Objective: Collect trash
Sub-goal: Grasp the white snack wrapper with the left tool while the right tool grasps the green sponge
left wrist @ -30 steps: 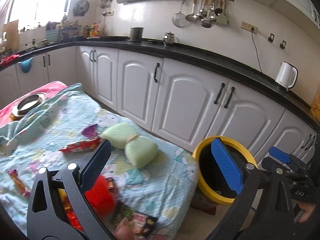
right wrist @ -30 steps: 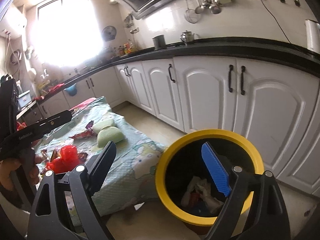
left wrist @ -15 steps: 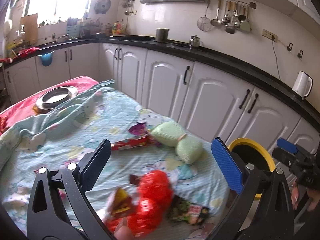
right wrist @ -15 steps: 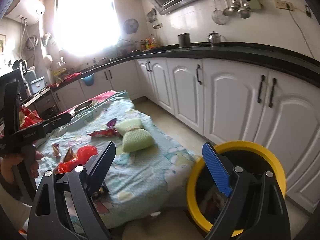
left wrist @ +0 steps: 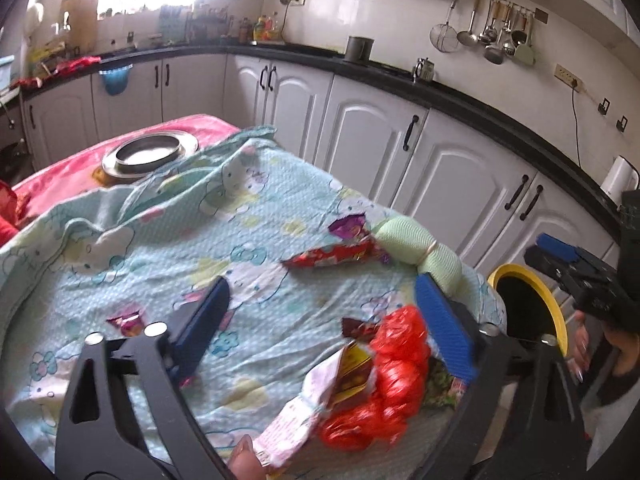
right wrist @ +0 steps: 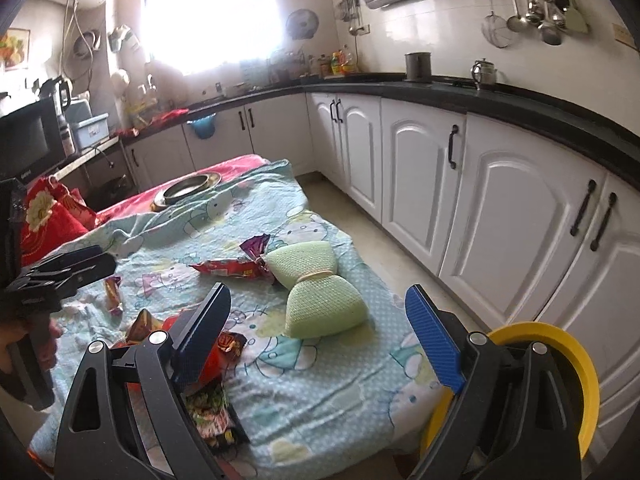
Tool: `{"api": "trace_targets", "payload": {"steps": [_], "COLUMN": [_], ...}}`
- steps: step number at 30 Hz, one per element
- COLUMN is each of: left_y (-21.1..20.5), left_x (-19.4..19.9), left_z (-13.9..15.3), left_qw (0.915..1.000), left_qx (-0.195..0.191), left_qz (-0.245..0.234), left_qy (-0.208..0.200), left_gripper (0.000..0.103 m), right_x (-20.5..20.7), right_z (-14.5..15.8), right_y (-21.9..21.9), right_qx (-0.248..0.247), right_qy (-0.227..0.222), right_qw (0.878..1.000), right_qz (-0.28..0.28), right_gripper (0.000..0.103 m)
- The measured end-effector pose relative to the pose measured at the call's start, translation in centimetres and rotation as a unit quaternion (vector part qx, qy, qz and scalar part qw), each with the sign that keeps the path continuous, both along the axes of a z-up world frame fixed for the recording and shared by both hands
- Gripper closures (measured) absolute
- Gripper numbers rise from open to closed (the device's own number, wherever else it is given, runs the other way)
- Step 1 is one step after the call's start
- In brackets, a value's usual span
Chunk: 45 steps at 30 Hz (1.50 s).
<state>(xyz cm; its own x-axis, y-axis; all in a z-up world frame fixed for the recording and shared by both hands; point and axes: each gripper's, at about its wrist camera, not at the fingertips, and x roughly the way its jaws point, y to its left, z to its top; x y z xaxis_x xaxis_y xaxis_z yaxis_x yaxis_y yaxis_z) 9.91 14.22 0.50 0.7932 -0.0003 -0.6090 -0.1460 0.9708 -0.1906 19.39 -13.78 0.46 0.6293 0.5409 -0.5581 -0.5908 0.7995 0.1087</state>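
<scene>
My left gripper (left wrist: 324, 324) is open and empty above the light blue cartoon cloth (left wrist: 168, 240) on the table. A crumpled red plastic bag (left wrist: 396, 364) with a pale wrapper (left wrist: 320, 396) lies just below its right finger. A long red snack wrapper (left wrist: 332, 258) and a purple wrapper (left wrist: 350, 226) lie further on. My right gripper (right wrist: 316, 340) is open and empty over the table's near end; the red wrapper (right wrist: 228, 268) lies ahead of it. The yellow-rimmed bin (right wrist: 560, 364) stands on the floor at the right.
A pale green mesh bundle (right wrist: 316, 292) tied in the middle lies by the wrappers. A metal dish (left wrist: 148, 154) sits on the pink cloth at the far end. White cabinets (right wrist: 420, 176) run along the right. A small wrapper (left wrist: 126, 320) lies near the left finger.
Both grippers have swung left, away from the bin and over the table. The bin has slid to the right edge of both views. Both stayed open.
</scene>
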Motion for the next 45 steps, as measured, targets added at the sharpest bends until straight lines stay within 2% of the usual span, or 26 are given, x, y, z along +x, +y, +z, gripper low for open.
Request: {"api": "trace_targets", "payload": {"steps": [3, 7, 11, 17, 23, 26, 33, 37, 43, 45], "left_y": [0.8, 1.2, 0.8, -0.1, -0.1, 0.2, 0.6, 0.5, -0.9, -1.6], "left_x": [-0.2, -0.2, 0.0, 0.5, 0.6, 0.4, 0.6, 0.7, 1.2, 1.4], "left_z": [-1.0, -2.3, -3.4, -4.8, -6.2, -6.5, -6.7, -6.5, -6.3, -6.2], "left_qw": [0.9997, 0.9984, 0.9962, 0.9934, 0.9905, 0.9900, 0.9885, 0.9867, 0.9819, 0.9802], "left_qx": [-0.001, -0.016, -0.031, -0.024, -0.023, -0.029, -0.031, -0.039, -0.027, -0.017], "left_qz": [-0.011, -0.024, -0.043, -0.057, -0.054, -0.056, -0.064, -0.079, -0.113, -0.125], "left_qy": [0.022, 0.048, 0.069, 0.097, 0.125, 0.126, 0.133, 0.137, 0.150, 0.152], "left_gripper": [0.038, 0.052, 0.053, 0.053, 0.053, 0.053, 0.053, 0.063, 0.063, 0.066], "right_x": [1.1, 2.4, 3.9, 6.5, 9.0, 10.0, 8.7, 7.4, 4.6, 3.8], "right_z": [-0.6, -1.5, -2.6, -5.3, -7.7, -9.5, -9.3, -8.3, -6.1, -5.6], "right_y": [0.9, 2.1, 3.7, 6.3, 8.2, 8.8, 7.2, 5.9, 3.1, 2.3], "right_qx": [-0.006, -0.022, -0.044, -0.092, -0.118, -0.141, -0.103, -0.069, -0.024, -0.012], "right_qy": [0.010, 0.017, 0.031, 0.056, 0.090, 0.114, 0.107, 0.101, 0.082, 0.083], "right_qw": [1.000, 1.000, 0.998, 0.994, 0.988, 0.983, 0.989, 0.992, 0.996, 0.996], "right_qz": [0.003, 0.007, 0.018, 0.034, 0.037, 0.024, 0.016, 0.011, 0.004, 0.005], "right_gripper": [0.017, 0.017, 0.017, 0.017, 0.019, 0.030, 0.037, 0.038, 0.038, 0.038]}}
